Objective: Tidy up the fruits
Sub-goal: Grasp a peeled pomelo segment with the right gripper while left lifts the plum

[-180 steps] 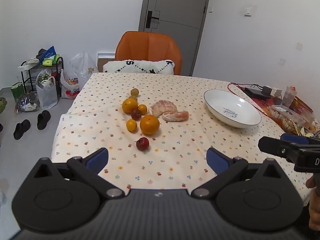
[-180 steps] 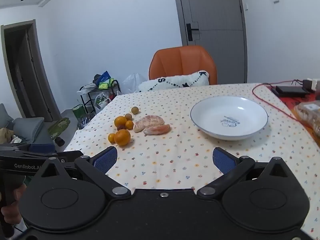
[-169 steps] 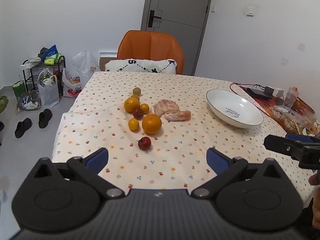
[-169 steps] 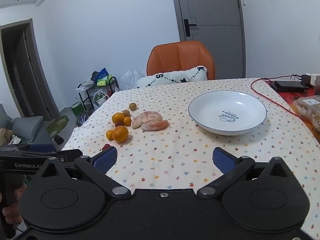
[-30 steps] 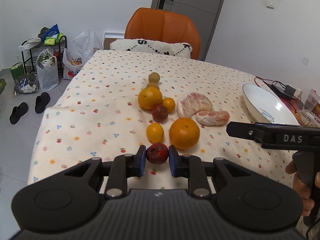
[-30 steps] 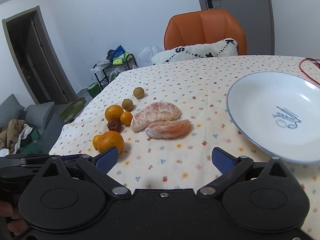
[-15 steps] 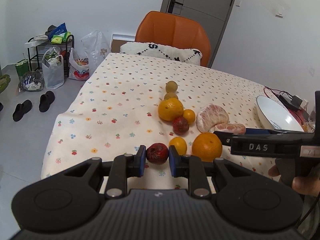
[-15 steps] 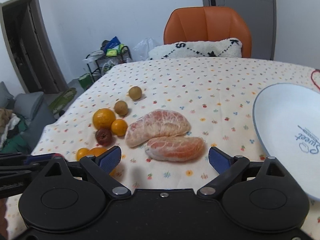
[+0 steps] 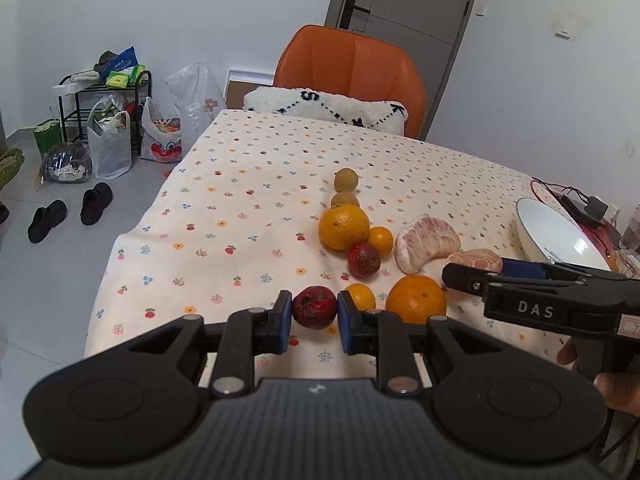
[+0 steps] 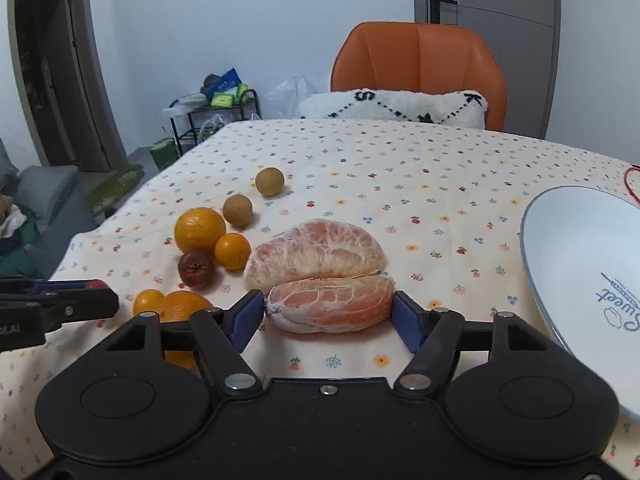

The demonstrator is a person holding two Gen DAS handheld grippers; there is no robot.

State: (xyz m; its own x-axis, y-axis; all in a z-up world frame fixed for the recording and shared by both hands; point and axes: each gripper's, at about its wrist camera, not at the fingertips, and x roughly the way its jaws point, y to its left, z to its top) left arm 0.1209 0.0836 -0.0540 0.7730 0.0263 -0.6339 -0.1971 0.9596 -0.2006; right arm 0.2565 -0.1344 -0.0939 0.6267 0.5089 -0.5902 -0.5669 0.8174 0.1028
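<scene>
1. We see the white bowl (image 10: 576, 264) at the right edge of the frame, with no fruit in it.
2. Our left gripper (image 9: 313, 317) has its fingers clamped on a dark red fruit (image 9: 314, 307), low in the middle.
3. Our right gripper (image 10: 329, 312) has its fingers wide apart, touching both ends of a pink peeled pomelo piece (image 10: 331, 303) on the tabletop (image 10: 400, 168).

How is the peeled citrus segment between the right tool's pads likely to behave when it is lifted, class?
The peeled citrus segment is bare of rind, so it is probably soft and may bruise or split under a firm squeeze. The right tool spans it lengthwise, so it could bow or sag. Its flattish crescent shape suggests it will not roll like the oranges.
</scene>
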